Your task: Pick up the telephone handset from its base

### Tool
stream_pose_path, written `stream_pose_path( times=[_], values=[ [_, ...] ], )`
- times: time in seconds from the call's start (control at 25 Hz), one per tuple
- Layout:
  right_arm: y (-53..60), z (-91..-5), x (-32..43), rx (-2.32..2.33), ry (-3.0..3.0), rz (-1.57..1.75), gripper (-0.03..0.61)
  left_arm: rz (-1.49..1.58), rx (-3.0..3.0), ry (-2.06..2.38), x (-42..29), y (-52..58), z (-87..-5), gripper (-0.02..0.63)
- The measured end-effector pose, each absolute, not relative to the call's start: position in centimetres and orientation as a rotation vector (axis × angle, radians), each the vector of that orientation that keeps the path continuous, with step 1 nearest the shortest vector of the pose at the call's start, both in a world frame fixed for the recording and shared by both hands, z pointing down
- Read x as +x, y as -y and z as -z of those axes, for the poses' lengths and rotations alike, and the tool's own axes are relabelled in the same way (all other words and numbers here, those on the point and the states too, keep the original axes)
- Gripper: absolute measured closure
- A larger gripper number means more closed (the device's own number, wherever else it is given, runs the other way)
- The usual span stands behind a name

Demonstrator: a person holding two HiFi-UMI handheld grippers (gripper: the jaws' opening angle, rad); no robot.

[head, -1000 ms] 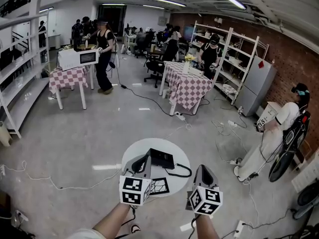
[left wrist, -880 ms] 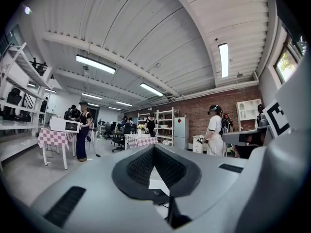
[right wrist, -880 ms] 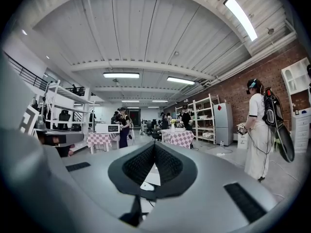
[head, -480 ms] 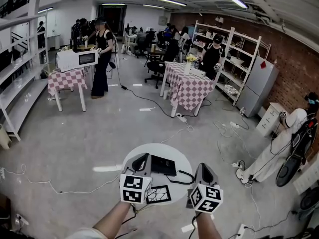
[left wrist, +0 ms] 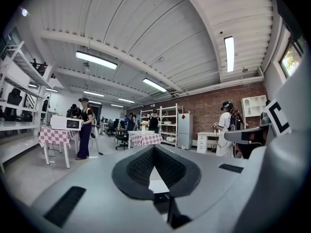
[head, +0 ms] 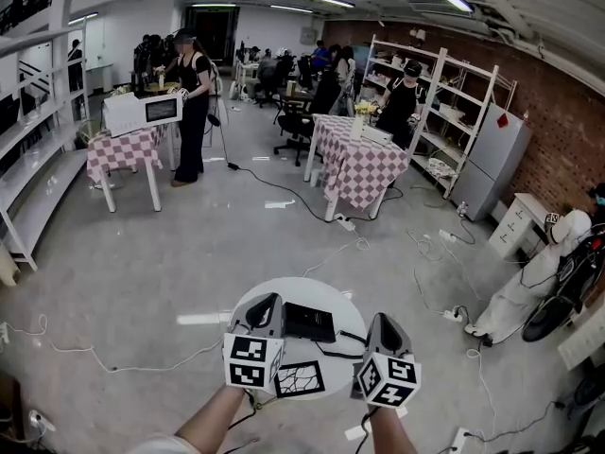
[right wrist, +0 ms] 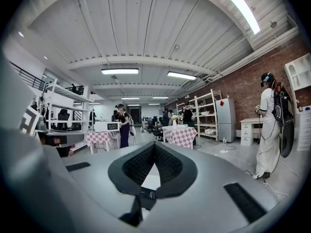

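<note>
A black telephone (head: pixel 310 322) with its handset on the base sits on a small round white table (head: pixel 326 294) low in the head view; its black cord (head: pixel 342 351) curls off to the right. My left gripper (head: pixel 268 301) is shut and empty, its tip just left of the phone, over the table's left part. My right gripper (head: pixel 382 321) is also shut and empty, at the table's right edge, apart from the phone. In the left gripper view (left wrist: pixel 154 147) and the right gripper view (right wrist: pixel 155 143) the dark pads meet with nothing between them.
A square card with a black cracked pattern (head: pixel 300 379) lies on the table's near side. Cables trail over the grey floor (head: pixel 142 282). Checked tables (head: pixel 357 170) (head: pixel 123 149), shelves (head: pixel 444 112) and several people stand farther back; a person in white (head: pixel 520 296) bends at the right.
The round table with the phone has come nearer and lower in the head view, with both shut grippers closer over it. The person in white at the right has shifted further right.
</note>
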State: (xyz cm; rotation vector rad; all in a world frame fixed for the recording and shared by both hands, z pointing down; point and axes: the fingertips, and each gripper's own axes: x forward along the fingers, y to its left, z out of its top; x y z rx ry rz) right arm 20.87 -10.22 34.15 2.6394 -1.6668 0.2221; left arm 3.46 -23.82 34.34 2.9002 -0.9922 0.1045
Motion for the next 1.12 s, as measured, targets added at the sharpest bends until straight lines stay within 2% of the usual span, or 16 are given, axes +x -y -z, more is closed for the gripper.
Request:
stream_pose_path(
  times=[0.56,1.12],
  values=[
    [12.2,-36.9,23.4,2.649,1.713,-0.416,0.555,-0.254,2.802,1.082,3.0,24.6,-37.7,0.609],
    [20.5,-35.6,26.0,2.367,2.008,-0.344,0.555,-0.197,2.615,1.439,2.6,26.8,-36.9,0.609]
  ],
)
